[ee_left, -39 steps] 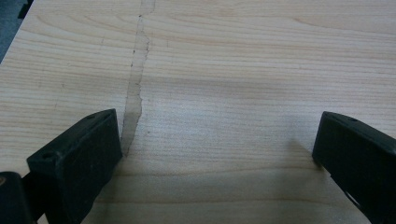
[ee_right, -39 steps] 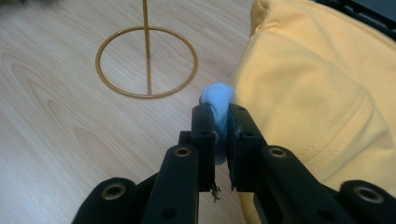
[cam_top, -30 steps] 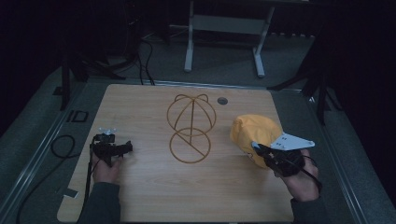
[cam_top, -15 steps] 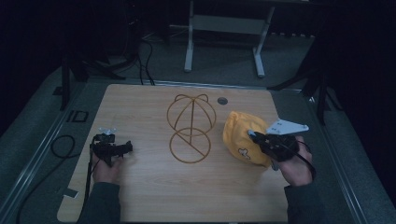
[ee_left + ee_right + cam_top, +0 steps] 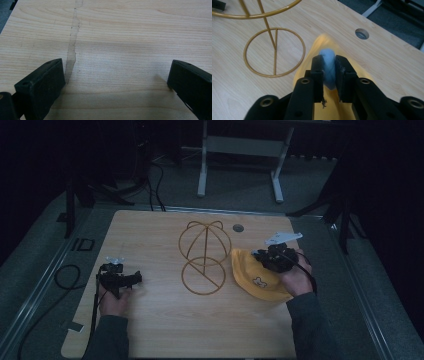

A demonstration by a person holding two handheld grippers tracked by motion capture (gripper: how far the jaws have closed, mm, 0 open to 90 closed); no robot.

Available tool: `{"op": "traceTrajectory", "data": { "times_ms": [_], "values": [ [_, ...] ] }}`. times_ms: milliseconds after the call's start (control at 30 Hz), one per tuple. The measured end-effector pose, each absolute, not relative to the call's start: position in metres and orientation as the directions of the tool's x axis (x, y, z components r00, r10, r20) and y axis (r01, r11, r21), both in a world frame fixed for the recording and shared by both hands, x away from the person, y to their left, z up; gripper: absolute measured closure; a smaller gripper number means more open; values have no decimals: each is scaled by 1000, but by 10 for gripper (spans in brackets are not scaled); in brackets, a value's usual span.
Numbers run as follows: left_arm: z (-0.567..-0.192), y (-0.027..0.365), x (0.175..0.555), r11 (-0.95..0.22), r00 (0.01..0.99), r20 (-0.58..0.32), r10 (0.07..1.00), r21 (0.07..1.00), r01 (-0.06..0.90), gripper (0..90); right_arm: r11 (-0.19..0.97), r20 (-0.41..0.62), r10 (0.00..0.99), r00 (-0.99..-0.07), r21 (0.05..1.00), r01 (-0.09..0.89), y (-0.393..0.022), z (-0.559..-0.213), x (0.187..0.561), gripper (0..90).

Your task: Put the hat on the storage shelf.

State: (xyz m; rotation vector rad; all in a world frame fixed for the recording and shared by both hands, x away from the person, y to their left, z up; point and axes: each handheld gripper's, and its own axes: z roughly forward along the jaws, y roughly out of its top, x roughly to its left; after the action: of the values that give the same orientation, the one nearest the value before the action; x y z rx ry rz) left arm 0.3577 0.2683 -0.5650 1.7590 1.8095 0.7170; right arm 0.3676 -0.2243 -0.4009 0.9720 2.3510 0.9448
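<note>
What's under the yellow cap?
The yellow cap lies on the wooden table, beside the gold wire stand. The right tool pinches a pale blue fold of it. Whatever lies beneath the cloth is covered.

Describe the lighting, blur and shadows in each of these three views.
High view: dim, the room behind nearly black, the table evenly but weakly lit. Left gripper view: bright and sharp wood grain, with soft shadows beside the left gripper. Right gripper view: the yellow cap is smeared at its edges, and the pale blue fabric in the right gripper looks soft, while the gold wire stand stays fairly crisp.
</note>
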Motion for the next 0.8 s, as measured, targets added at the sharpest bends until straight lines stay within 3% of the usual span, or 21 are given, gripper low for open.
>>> {"op": "traceTrajectory", "data": {
  "times_ms": [200,800],
  "values": [
    [-565,268,358,20,-29,1,1000,684,729,13,486,-60,746,-663,729,481,-235,-404,374,721],
    [-565,268,358,21,-29,1,1000,686,728,13,637,-127,673,-729,602,483,-254,-403,360,620]
  ]
}}
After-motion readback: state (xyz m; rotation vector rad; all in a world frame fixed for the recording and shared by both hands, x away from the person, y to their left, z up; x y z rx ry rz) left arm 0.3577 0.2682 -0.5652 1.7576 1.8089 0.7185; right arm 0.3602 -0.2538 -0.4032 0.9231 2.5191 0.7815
